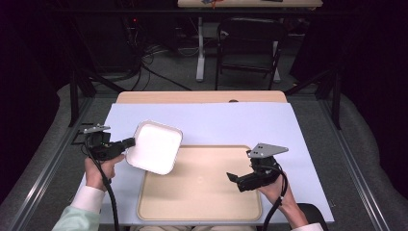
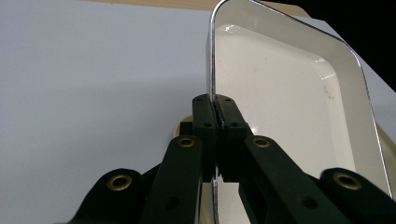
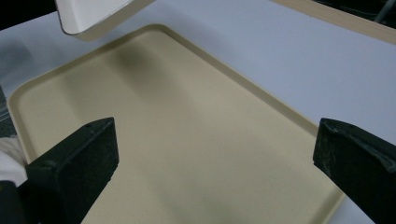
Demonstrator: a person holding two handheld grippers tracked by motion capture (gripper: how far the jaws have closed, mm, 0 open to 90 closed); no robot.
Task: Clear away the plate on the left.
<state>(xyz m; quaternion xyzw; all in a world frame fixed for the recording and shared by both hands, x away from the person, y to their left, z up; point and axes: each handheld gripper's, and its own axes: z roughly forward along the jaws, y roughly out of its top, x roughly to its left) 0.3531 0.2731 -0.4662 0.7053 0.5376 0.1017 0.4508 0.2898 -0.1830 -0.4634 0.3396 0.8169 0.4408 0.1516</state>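
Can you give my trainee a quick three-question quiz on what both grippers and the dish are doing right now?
1. True or false: the left gripper is clamped on the rim of the white dish.
2. Multiple choice: how do the right gripper jaws stand? A) shut on the dish B) wide open over the beige tray C) shut on the tray's edge
3. Fill in: the dish is held ____ , not lying flat on the tray.

Key
1. True: the left gripper view shows both jaws pinching the thin rim.
2. B: in the right gripper view nothing sits between the jaws.
3. Tilted: in the high view it hangs over the tray's far left corner.
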